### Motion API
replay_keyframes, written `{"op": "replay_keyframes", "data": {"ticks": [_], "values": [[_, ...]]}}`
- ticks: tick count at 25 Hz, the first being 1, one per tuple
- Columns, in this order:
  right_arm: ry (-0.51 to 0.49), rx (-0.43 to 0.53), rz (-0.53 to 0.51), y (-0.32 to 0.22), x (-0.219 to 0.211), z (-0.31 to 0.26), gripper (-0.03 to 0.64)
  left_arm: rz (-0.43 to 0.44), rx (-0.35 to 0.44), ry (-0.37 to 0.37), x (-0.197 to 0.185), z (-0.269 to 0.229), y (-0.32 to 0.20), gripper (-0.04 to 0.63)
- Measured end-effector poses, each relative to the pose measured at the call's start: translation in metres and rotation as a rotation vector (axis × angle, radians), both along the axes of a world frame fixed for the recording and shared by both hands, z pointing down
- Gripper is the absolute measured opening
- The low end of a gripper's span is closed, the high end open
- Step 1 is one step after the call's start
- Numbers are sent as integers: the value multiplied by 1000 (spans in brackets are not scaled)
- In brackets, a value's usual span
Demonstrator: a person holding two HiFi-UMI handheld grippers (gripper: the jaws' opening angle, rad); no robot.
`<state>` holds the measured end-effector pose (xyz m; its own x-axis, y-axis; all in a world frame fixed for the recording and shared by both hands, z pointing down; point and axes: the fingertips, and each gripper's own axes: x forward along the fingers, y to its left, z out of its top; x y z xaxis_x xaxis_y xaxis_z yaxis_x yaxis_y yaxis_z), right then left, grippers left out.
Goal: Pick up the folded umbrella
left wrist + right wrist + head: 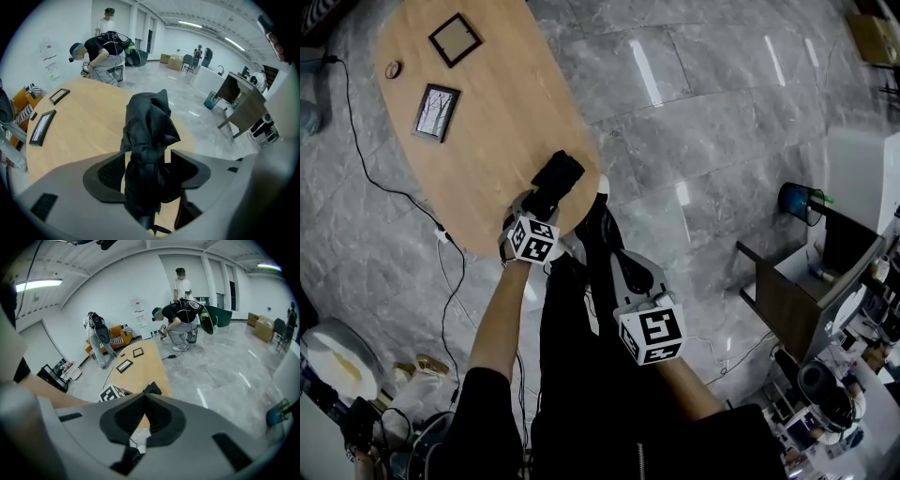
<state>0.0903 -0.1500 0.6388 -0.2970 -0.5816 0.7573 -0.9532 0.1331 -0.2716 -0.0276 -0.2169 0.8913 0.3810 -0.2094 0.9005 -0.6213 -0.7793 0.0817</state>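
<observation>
The black folded fabric umbrella (556,180) lies at the oval wooden table's (487,112) near right edge. The left gripper (147,153) straddles it, jaws spread, ready to clamp. The right gripper (144,395) hangs near, jaws pressed together, empty.

Head cam's up high, staring steeply down, with the oval light-wood worktop (487,112) in the frame's upper left. The cam on the left hand-held gripper (147,157) sits close over the worktop's near end, facing along it. The right hand-held gripper (144,397) cam hangs further back, off the edge. All three share that worktop.
</observation>
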Motion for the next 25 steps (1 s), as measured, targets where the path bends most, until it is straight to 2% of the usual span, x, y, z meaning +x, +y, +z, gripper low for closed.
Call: {"op": "replay_keyframes", "data": {"ticks": [15, 25], "values": [[-5, -36, 23, 6, 8, 12, 11, -17, -22, -52, 4, 28, -6, 302], [-11, -54, 25, 14, 13, 20, 9, -15, -1, -44, 6, 31, -4, 302]]}}
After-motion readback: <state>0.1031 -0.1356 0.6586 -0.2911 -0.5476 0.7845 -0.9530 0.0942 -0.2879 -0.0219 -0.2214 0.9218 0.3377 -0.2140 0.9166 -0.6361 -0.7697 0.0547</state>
